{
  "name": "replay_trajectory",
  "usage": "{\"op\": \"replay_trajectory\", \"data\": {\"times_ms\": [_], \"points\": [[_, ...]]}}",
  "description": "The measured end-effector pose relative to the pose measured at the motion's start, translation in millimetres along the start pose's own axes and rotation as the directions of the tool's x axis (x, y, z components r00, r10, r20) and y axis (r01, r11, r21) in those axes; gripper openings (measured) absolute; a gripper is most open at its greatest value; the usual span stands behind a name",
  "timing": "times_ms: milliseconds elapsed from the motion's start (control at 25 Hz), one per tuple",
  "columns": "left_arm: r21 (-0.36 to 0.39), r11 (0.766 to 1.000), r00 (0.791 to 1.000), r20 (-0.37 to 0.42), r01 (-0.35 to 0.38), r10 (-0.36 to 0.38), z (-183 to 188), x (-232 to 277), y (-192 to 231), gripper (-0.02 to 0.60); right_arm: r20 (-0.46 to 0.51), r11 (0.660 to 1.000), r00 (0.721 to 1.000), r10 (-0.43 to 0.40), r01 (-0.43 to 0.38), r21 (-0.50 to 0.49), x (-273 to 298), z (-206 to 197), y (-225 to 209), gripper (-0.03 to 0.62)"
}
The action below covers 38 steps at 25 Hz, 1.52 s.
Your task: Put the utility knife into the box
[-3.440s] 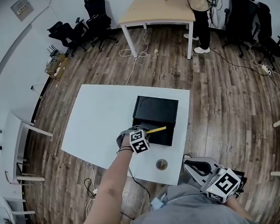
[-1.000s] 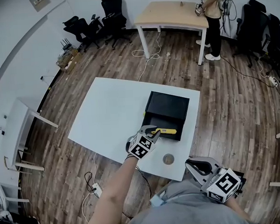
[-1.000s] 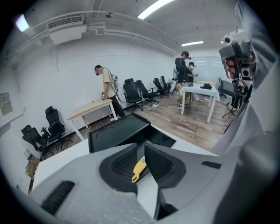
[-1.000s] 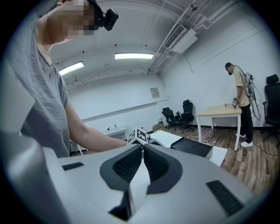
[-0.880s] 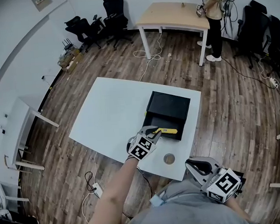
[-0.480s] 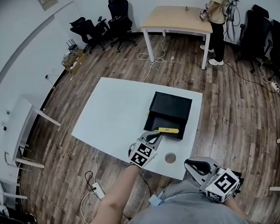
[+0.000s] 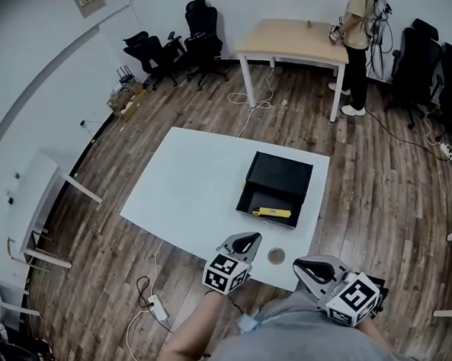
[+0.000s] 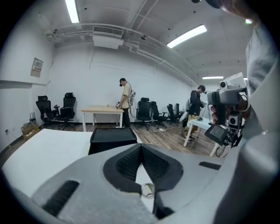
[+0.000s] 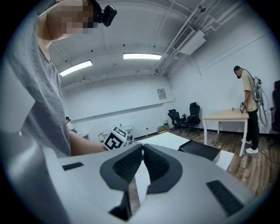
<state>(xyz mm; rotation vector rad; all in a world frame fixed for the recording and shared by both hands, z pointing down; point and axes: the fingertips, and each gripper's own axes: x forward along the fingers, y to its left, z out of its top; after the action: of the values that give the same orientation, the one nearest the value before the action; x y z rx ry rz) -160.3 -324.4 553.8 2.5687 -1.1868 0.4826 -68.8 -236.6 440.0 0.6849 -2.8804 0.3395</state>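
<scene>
While the utility knife [image 7: 272, 212] is seen lying inside the box [image 7: 267, 198] along its 6 o'clock wall, the left gripper [image 7: 249, 238] and right gripper [image 7: 301, 265] are held with jaws together, empty.

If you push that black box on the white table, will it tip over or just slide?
Probably slide: the black box looks low and wide, and the white table looks smooth. It seems stiff, since its walls stand straight. The yellow utility knife lies loose inside, so it might rattle or shift.
</scene>
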Motion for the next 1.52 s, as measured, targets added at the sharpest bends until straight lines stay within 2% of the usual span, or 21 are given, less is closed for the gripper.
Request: {"op": "replay_trajectory", "data": {"times_ms": [240,560,800,920,1040,1160,1360,1520], "points": [[-0.029,0.998,0.996,0.073,0.047,-0.045,5,-21,-39,0.017,0.003,1.0,1.0,0.019,-0.019,-0.018,-1,0,6,0.034],[0.011,0.999,0.994,0.1,0.042,-0.043,8,-35,-67,0.017,0.007,0.999,1.0,0.021,-0.021,-0.027,-3,-1,12,0.034],[-0.032,0.998,0.98,0.19,0.061,-0.054,29,-50,-89,0.017,0.0,1.0,1.0,0.014,-0.014,-0.027,-7,-5,14,0.034],[-0.042,0.996,0.975,0.212,0.082,-0.072,37,-57,-104,0.017,-0.001,0.999,1.0,0.017,-0.017,-0.027,-8,-7,15,0.034],[0.011,0.997,0.974,0.214,0.07,-0.071,39,-63,-119,0.017,-0.009,1.0,1.0,0.018,-0.018,-0.023,-9,-13,16,0.034],[0.065,0.997,0.978,0.203,0.038,-0.051,38,-65,-121,0.017,-0.011,0.999,1.0,0.027,-0.027,-0.026,-5,-19,18,0.034],[0.021,1.0,0.976,0.218,0.003,-0.008,44,-75,-106,0.017,-0.04,0.997,0.998,0.057,-0.059,-0.044,12,-23,26,0.034],[0.011,1.0,0.971,0.239,0.025,-0.027,48,-78,-108,0.018,-0.066,0.998,0.996,0.052,-0.054,-0.027,16,-23,25,0.034]]}}
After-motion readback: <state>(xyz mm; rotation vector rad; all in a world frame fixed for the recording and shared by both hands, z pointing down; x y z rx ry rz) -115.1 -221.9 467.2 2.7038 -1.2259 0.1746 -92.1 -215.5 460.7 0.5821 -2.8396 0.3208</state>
